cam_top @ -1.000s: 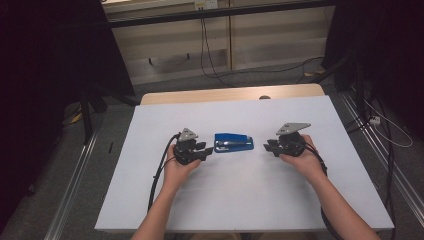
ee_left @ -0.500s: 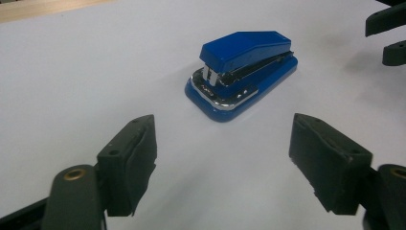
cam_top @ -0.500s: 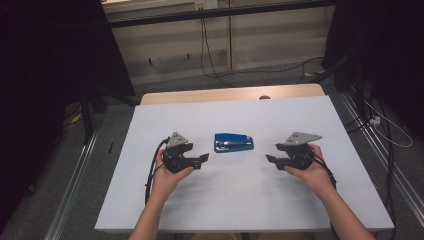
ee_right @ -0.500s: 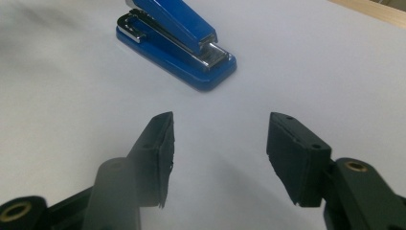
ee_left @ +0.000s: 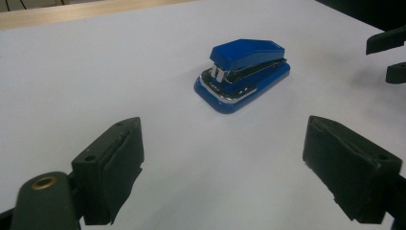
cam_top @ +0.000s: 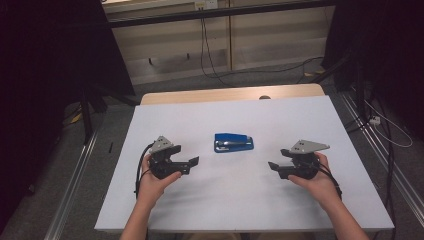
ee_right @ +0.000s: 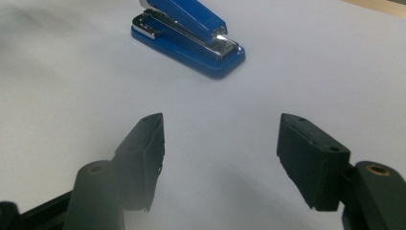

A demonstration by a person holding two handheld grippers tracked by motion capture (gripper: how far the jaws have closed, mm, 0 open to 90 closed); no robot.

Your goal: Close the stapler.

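Left gripper [cam_top: 192, 162] and right gripper [cam_top: 274, 167], jaws just opened wide, empty, flanking the blue stapler [cam_top: 233, 142].

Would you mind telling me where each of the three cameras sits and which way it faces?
High view: fixed above the person's side, looking forward and down on the white table; both forearms, left hand-held gripper and right hand-held gripper show.
Left gripper view: rides on the left hand-held gripper, looking between its open jaws at the blue stapler; the other gripper's tips show at the right edge.
Right gripper view: rides on the right hand-held gripper, facing the stapler from the opposite side.
Shared: the stapler appears in all three.
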